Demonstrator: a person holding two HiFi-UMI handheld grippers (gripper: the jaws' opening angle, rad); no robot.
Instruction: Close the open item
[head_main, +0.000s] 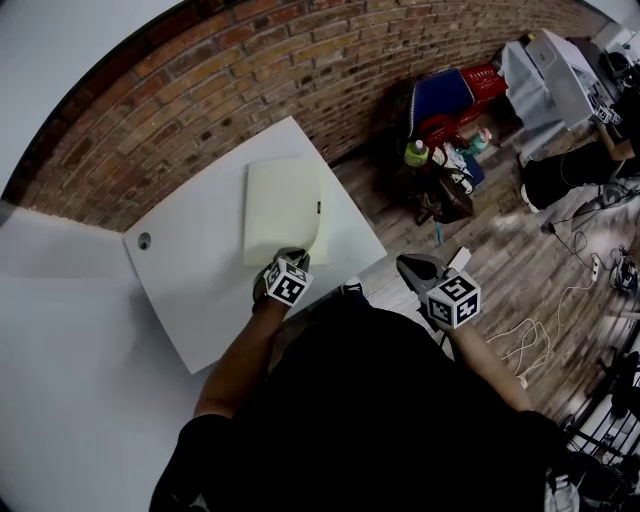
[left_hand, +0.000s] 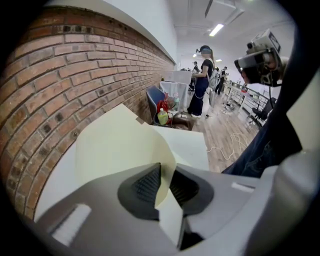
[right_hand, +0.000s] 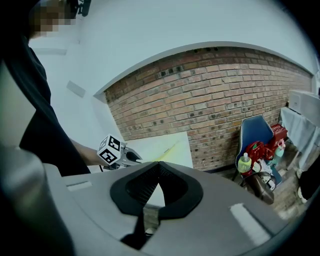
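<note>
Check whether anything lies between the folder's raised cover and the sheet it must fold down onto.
Nothing visible does. The left gripper pinches the curled cover; the rest of the folder beneath looks bare, though the cover hides part of it.

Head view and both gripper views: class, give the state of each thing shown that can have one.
yellow folder, not yet closed, lying flat on the table
cover, lifted and curled over
left hand-held gripper, shut on the cover's edge
right hand-held gripper, shut, nothing between its jaws, off the table
green bottle, upright
</note>
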